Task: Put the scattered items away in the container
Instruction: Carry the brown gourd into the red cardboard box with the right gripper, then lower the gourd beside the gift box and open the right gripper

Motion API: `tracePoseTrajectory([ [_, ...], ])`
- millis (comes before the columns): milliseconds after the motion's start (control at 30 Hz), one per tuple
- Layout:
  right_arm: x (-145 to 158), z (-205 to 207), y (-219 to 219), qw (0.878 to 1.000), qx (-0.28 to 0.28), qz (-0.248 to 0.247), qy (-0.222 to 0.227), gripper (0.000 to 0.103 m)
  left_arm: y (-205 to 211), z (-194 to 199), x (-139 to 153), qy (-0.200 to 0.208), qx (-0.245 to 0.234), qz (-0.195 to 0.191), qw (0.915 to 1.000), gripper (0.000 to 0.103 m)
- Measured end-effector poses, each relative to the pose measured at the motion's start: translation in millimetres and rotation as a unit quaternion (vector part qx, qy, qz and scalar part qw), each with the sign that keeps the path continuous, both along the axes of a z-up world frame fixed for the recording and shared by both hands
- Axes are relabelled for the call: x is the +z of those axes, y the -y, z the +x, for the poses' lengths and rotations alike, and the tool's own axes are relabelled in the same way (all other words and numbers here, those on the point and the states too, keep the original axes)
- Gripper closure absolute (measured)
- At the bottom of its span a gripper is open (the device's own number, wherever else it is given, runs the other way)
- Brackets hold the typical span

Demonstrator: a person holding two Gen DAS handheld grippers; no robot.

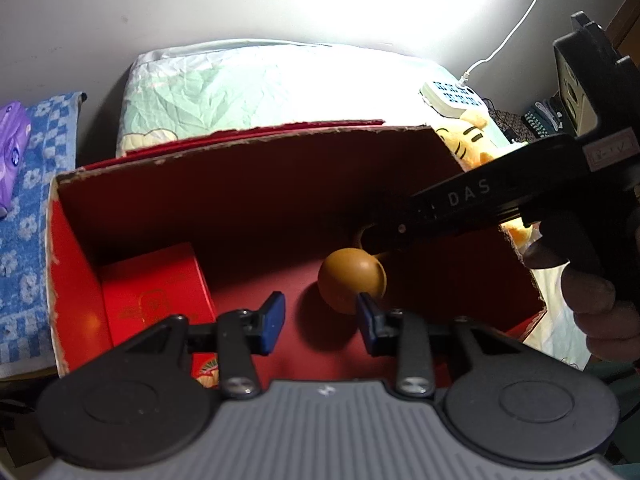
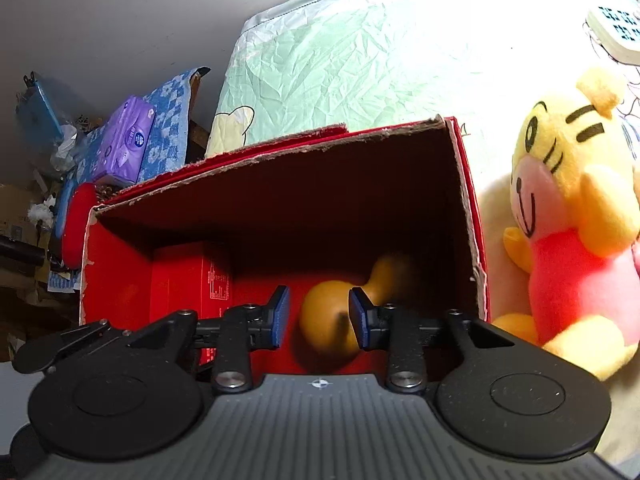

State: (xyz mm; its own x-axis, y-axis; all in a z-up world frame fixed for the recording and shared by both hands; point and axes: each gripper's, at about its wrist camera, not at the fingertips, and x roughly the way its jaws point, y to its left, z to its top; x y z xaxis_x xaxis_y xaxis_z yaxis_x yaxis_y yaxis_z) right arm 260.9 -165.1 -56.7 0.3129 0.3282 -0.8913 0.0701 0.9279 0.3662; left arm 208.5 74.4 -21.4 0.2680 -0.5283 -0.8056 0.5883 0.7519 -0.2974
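Observation:
An open red cardboard box (image 1: 240,196) (image 2: 280,200) lies on a bed. Inside it at the left stands a small red box (image 1: 156,288) (image 2: 188,280). A brown-orange gourd (image 1: 348,280) (image 2: 322,336) rests on the box floor right of centre. My left gripper (image 1: 322,322) is open at the box's near edge, its right pad just in front of the gourd. My right gripper (image 2: 320,316) is open inside the box, its blue pads either side of the gourd without clamping it. Its black body (image 1: 500,196) reaches in over the right wall, held by a hand (image 1: 592,304).
A yellow plush tiger (image 2: 572,220) (image 1: 472,136) lies against the box's right wall. Behind the box is a green pillow (image 1: 240,92) (image 2: 360,64) with a white power strip (image 1: 452,96) and cable. A blue towel (image 1: 36,208) and purple tissue pack (image 2: 124,144) sit left.

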Motion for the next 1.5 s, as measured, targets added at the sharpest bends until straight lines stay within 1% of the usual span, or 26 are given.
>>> tracePoseTrajectory([
  [100, -6.4, 4.8, -9.2, 1.0, -0.012, -0.02, -0.017, 0.067, 6.0, 2.3, -2.8, -0.003, -0.005, 0.002, 1.0, 0.068],
  [200, -19.7, 13.5, -10.5, 0.998, -0.051, -0.012, -0.042, 0.066, 12.0, 2.5, -5.1, 0.0, -0.01, 0.004, 0.9999, 0.068],
  [300, -30.0, 19.2, -13.1, 0.994, -0.089, -0.012, -0.062, 0.06, 12.3, 3.8, -7.2, 0.003, -0.01, 0.011, 0.9999, 0.068],
  [367, -35.8, 21.6, -14.2, 0.992, -0.105, -0.01, -0.074, 0.05, 10.3, 4.4, -7.7, 0.002, -0.008, 0.009, 0.9999, 0.068],
  [467, -47.6, 25.8, -12.6, 0.988, -0.124, 0.014, -0.09, 0.044, 6.7, 5.6, -7.4, 0.008, -0.006, 0.015, 0.9998, 0.068],
  [500, -50.8, 27.6, -13.4, 0.988, -0.122, 0.021, -0.093, 0.044, 5.7, 6.4, -7.9, 0.01, -0.005, 0.018, 0.9998, 0.068],
  [567, -54.1, 30.0, -17.2, 0.99, -0.1, 0.026, -0.093, 0.044, 2.3, 7.8, -8.7, 0.01, -0.005, 0.02, 0.9997, 0.068],
  [600, -54.4, 31.4, -21.4, 0.992, -0.078, 0.027, -0.093, 0.044, 1.1, 7.7, -8.9, 0.009, -0.006, 0.02, 0.9997, 0.068],
  [700, -54.0, 33.0, -40.7, 0.995, 0.013, 0.022, -0.093, 0.044, -0.9, 5.6, -8.9, 0.008, -0.016, 0.021, 0.9996, 0.067],
  [733, -53.6, 32.5, -48.0, 0.995, 0.043, 0.018, -0.091, 0.044, -1.8, 4.7, -9.3, 0.009, -0.02, 0.022, 0.9995, 0.059],
  [800, -52.3, 30.6, -61.8, 0.992, 0.094, 0.01, -0.082, 0.044, -2.3, 0.9, -8.7, 0.016, -0.028, 0.023, 0.9992, 0.052],
  [833, -51.8, 29.8, -68.6, 0.99, 0.117, 0.007, -0.079, 0.044, -2.2, -1.6, -8.1, 0.019, -0.033, 0.025, 0.999, 0.052],
  [900, -52.2, 29.9, -77.7, 0.986, 0.143, 0.015, -0.079, 0.044, -6.0, -6.9, -6.0, 0.025, -0.043, 0.029, 0.9984, 0.052],
  [967, -51.9, 31.5, -81.6, 0.986, 0.146, 0.028, -0.08, 0.043, -7.4, -9.3, -6.6, 0.03, -0.046, 0.032, 0.998, 0.051],
  [1033, -47.7, 31.4, -81.2, 0.988, 0.138, 0.033, -0.068, 0.043, -10.2, -8.4, -8.5, 0.03, -0.043, 0.033, 0.9981, 0.052],
  [1167, -33.5, 26.1, -69.9, 0.992, 0.113, 0.047, -0.041, 0.043, -16.9, -1.0, -12.1, 0.01, -0.031, 0.02, 0.9993, 0.052],
  [1267, -26.0, 17.5, -53.6, 0.998, 0.05, 0.029, -0.026, 0.043, -16.9, 2.5, -11.8, 0.003, -0.033, 0.008, 0.9994, 0.052],
  [1333, -27.5, 15.1, -49.6, 0.999, 0.003, 0.015, -0.033, 0.044, -13.1, 4.6, -13.0, -0.002, -0.039, 0.004, 0.9992, 0.052],
  [1400, -34.1, 14.8, -46.9, 0.998, -0.033, 0.014, -0.049, 0.046, -6.9, 7.3, -15.8, -0.011, -0.045, 0.003, 0.9989, 0.052],
  [1433, -38.3, 15.5, -45.5, 0.997, -0.047, 0.02, -0.057, 0.05, -3.2, 8.3, -17.3, -0.016, -0.049, 0.004, 0.9987, 0.054],
  [1467, -42.9, 15.5, -44.3, 0.996, -0.058, 0.028, -0.065, 0.055, -0.3, 9.2, -19.0, -0.021, -0.053, 0.004, 0.9984, 0.054],
  [1500, -48.1, 16.6, -42.9, 0.994, -0.065, 0.038, -0.073, 0.057, -0.6, 9.6, -21.1, -0.025, -0.056, 0.004, 0.9981, 0.054],
])
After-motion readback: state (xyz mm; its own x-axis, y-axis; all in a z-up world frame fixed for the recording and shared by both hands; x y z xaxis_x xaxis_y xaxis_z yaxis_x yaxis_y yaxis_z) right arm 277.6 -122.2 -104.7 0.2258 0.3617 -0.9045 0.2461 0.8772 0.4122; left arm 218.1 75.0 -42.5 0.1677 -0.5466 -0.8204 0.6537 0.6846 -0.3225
